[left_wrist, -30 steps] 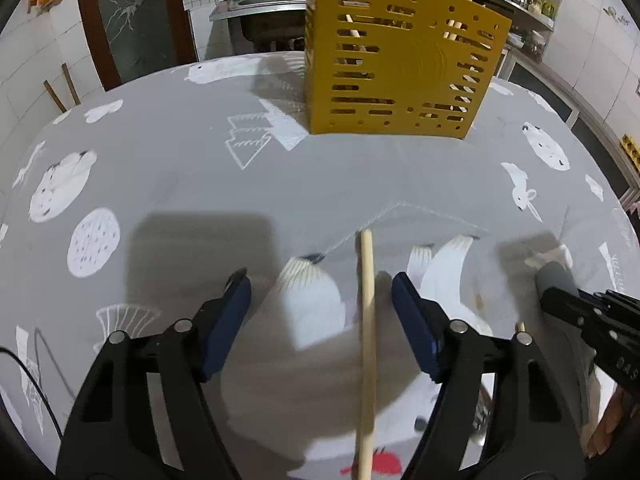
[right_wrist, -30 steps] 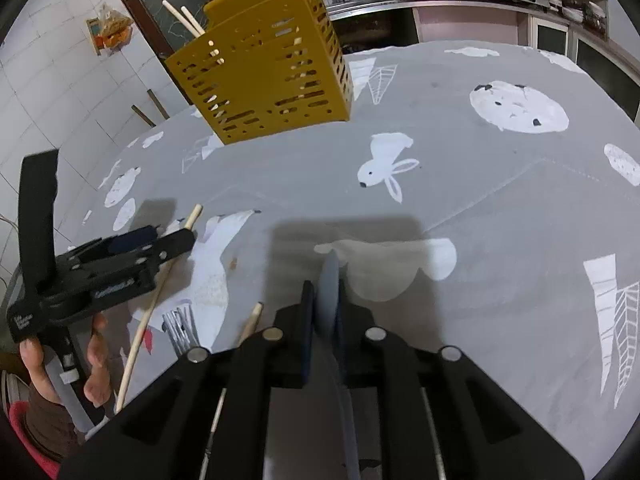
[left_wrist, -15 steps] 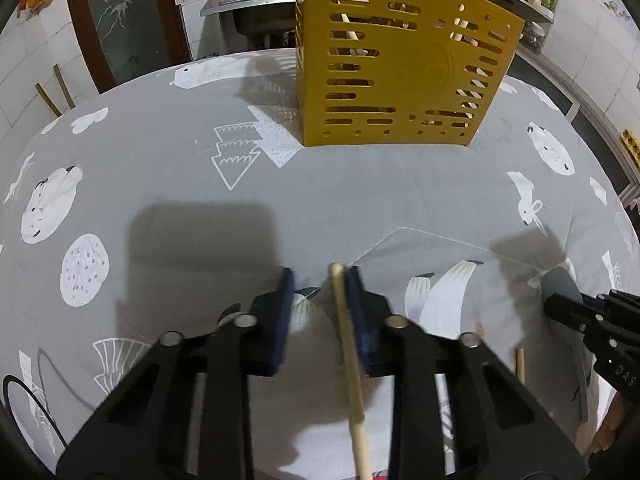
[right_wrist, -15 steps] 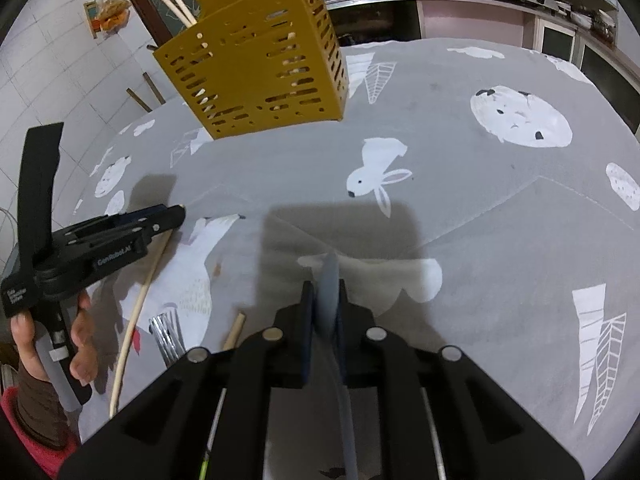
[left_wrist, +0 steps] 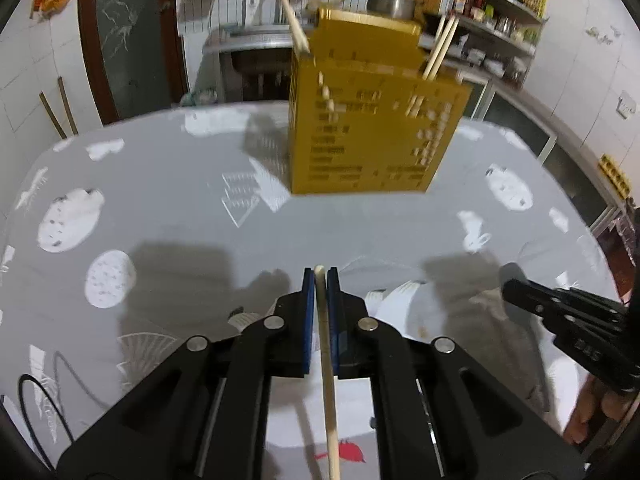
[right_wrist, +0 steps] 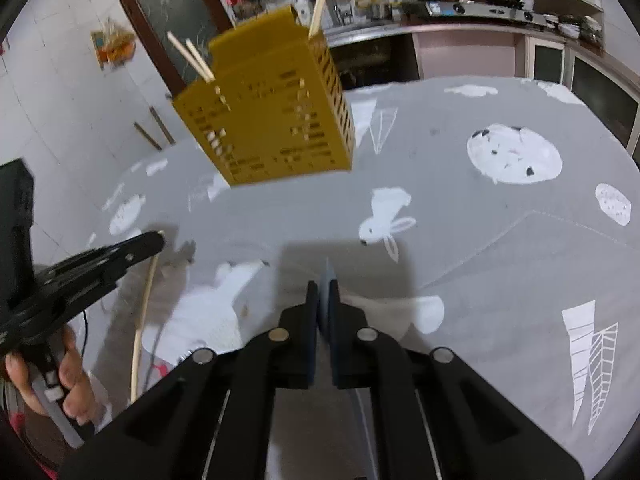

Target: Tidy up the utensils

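The left gripper [left_wrist: 320, 280] is clamped on a wooden chopstick [left_wrist: 329, 380], its blue pads [left_wrist: 307, 320] pressing both sides, the tip poking just past them. The right gripper [right_wrist: 325, 292] pinches a thin grey-blue utensil [right_wrist: 329, 280]; only its edge shows, so I cannot tell what kind it is. The chopstick's lower end runs out of the left wrist view. Well ahead of both grippers, on the grey printed tablecloth [left_wrist: 160, 200], stands the yellow slotted holder [left_wrist: 368, 128], blurred, with chopsticks [left_wrist: 438, 48] sticking up from it.
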The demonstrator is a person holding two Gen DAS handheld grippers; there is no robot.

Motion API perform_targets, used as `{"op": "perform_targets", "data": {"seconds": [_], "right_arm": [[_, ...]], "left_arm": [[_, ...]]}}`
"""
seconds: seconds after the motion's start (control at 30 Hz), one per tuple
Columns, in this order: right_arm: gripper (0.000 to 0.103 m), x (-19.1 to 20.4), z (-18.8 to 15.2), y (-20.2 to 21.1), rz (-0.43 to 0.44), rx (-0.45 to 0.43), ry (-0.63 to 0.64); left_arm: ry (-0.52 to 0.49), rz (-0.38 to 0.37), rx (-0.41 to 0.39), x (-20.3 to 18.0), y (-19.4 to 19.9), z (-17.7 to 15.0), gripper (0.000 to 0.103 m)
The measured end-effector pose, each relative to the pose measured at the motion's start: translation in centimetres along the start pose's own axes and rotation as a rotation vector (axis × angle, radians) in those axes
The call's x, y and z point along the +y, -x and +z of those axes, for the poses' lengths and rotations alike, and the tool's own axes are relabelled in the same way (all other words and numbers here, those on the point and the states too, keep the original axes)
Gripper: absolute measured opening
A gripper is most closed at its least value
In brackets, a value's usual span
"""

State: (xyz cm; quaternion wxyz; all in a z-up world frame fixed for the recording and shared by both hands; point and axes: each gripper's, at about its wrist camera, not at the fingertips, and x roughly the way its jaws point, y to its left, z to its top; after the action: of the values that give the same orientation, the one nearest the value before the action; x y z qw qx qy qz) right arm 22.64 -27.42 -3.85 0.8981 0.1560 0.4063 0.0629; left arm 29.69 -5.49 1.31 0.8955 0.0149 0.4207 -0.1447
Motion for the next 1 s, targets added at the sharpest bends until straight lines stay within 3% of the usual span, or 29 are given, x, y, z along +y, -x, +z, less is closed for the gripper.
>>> {"op": "perform_targets", "data": {"seconds": [0.23,0.43,0.77,1.0], "right_arm": [[0.005,1.3,0.8,3.0,0.049,-0.171,-0.027],[0.005,2.2,1.1,5.8,0.102,-0.312,-0.045],[0.005,2.5,1.0,6.5,0.111,-0.355,-0.027],[0.005,3.4,1.7,8.2,0.072,-0.438,0.034]], "left_arm": [[0.005,0.056,-0.163,0.2,5.3,0.3,0.005],[0.03,0.102,-0.246,1.0,7.9,0.5,0.005],[0.015,0.173,-0.325,1.2,9.5,0.1,0.005],[0.017,0.188,-0.38,1.2,10.5,1.0,0.004]]}}
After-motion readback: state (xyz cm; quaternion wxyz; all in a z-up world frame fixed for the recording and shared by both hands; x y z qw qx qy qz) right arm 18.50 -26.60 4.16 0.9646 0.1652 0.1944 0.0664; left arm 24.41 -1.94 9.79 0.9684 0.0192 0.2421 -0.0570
